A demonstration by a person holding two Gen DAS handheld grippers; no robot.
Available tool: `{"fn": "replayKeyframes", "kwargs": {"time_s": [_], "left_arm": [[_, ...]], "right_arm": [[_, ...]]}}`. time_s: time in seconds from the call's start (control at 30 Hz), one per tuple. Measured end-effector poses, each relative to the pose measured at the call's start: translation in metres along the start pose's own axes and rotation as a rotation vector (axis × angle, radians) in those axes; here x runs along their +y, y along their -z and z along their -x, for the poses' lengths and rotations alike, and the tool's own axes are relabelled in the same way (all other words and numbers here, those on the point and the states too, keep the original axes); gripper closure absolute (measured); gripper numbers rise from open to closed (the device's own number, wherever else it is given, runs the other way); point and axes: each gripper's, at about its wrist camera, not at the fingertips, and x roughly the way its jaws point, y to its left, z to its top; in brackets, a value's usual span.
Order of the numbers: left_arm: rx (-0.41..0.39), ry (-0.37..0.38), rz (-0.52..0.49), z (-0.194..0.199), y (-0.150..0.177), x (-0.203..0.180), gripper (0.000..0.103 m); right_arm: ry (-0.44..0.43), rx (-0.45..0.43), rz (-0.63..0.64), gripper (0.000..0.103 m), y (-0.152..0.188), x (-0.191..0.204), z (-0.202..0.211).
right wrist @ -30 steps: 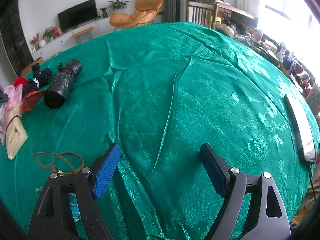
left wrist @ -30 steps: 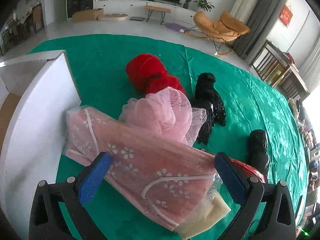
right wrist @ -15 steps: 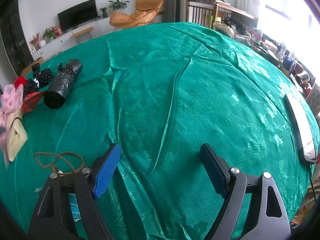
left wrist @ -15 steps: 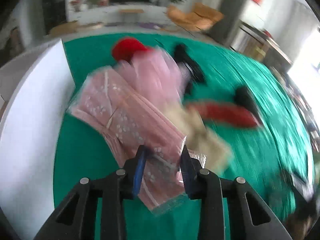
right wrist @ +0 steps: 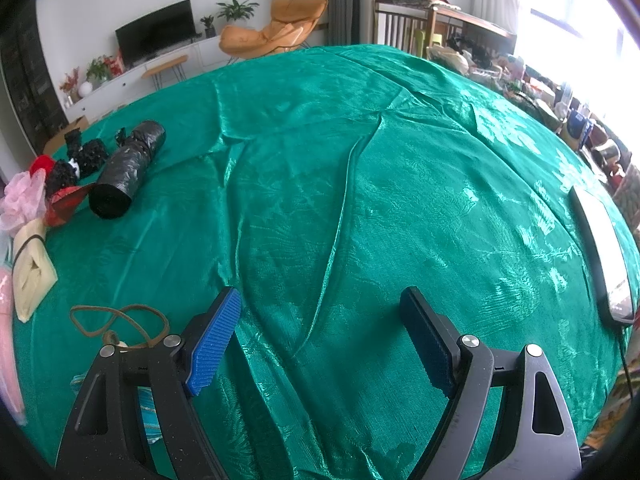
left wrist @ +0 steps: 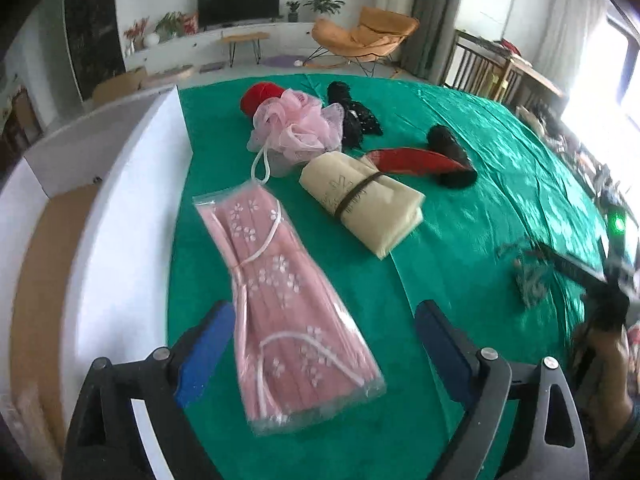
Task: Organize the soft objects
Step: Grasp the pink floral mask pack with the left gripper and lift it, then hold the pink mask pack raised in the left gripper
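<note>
Between the blue pads of the left claw [left wrist: 320, 344] lies the bagged pink face mask [left wrist: 280, 300], flat on the green tabletop [left wrist: 460, 256] with its near end inside the gap and its far end running off toward 11 o'clock. The jaws stand wide apart and neither pad clearly touches the bag, so nothing is gripped. It lies just beside the white box [left wrist: 120, 240] at 9 o'clock (likely the bin for sorted items, though that is a guess), which would explain why it sits apart from the rest.

Further out, the beige folded cloth [left wrist: 364, 204] with a dark band lies at 1 o'clock, the pink mesh bath pouf [left wrist: 296, 128] at 12, touching a red bundle [left wrist: 260, 96] and black lace [left wrist: 352, 116] behind it.

The right claw [right wrist: 320, 336] is also spread and empty, over bare cloth; a black bag roll [right wrist: 128, 172] is well apart at 10 o'clock.
</note>
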Motion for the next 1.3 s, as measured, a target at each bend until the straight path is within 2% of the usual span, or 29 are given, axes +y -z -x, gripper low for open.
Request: {"fn": "replayKeyframes", "kwargs": {"time_s": [0.17, 0.27, 0.33, 0.4, 0.53, 1.3], "left_arm": [[0.048, -0.061, 0.099, -0.049, -0.001, 0.015, 0.012], [0.053, -0.119, 0.119, -0.065, 0.006, 0.018, 0.011], [0.033, -0.141, 0.096, -0.067, 0.009, 0.015, 0.008], [0.032, -0.161, 0.053, -0.071, 0.011, 0.009, 0.000], [-0.017, -0.155, 0.042, -0.071, 0.017, 0.008, 0.000], [-0.025, -0.158, 0.044, -0.071, 0.023, 0.010, 0.000]], "right_arm": [[-0.003, -0.001, -0.002, 0.018, 0.000, 0.000, 0.000], [-0.001, 0.000, -0.001, 0.018, 0.000, 0.000, 0.000], [0.002, 0.001, 0.001, 0.018, 0.000, 0.001, 0.000], [0.001, 0.001, 0.001, 0.018, 0.000, 0.000, 0.000], [0.002, 0.001, 0.001, 0.018, 0.000, -0.001, 0.000], [0.007, 0.001, 0.003, 0.018, 0.000, -0.001, 0.000]]}}
